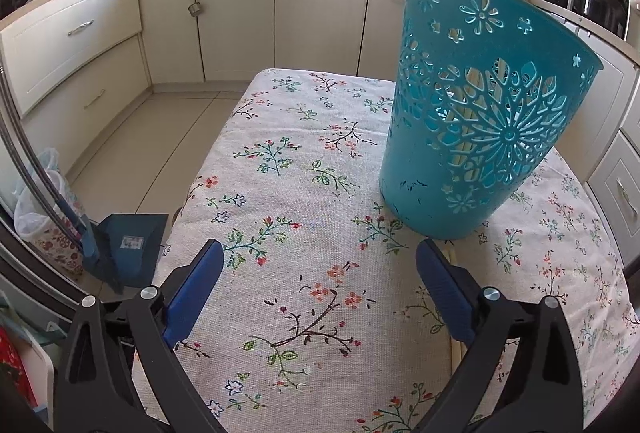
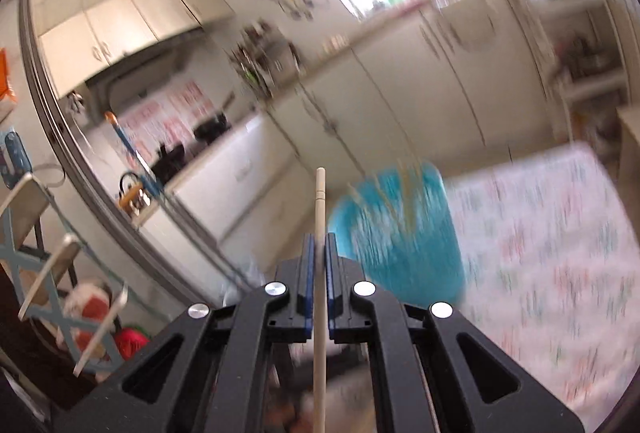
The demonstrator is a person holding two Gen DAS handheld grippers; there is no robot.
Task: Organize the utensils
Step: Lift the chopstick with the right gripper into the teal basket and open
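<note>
At the bottom centre of the right wrist view, the right hand-held gripper (image 2: 319, 245) is clenched on a single pale wooden chopstick (image 2: 320, 201), which runs straight up between its blue pads and pokes out above them. Just right of the chopstick tip, blurred, sits the teal perforated basket (image 2: 400, 233) on the floral tabletop (image 2: 552, 253), with more pale sticks apparently standing inside.

Low in the left wrist view, the left hand-held gripper (image 1: 320, 257) is spread wide and holds nothing, hovering over the cloth. The basket (image 1: 480, 121) stands at right of centre, with a pale stick (image 1: 452, 257) lying beside its base.

To finish well, I would bring the chopstick over the basket's open rim, tip downward, before releasing.
</note>
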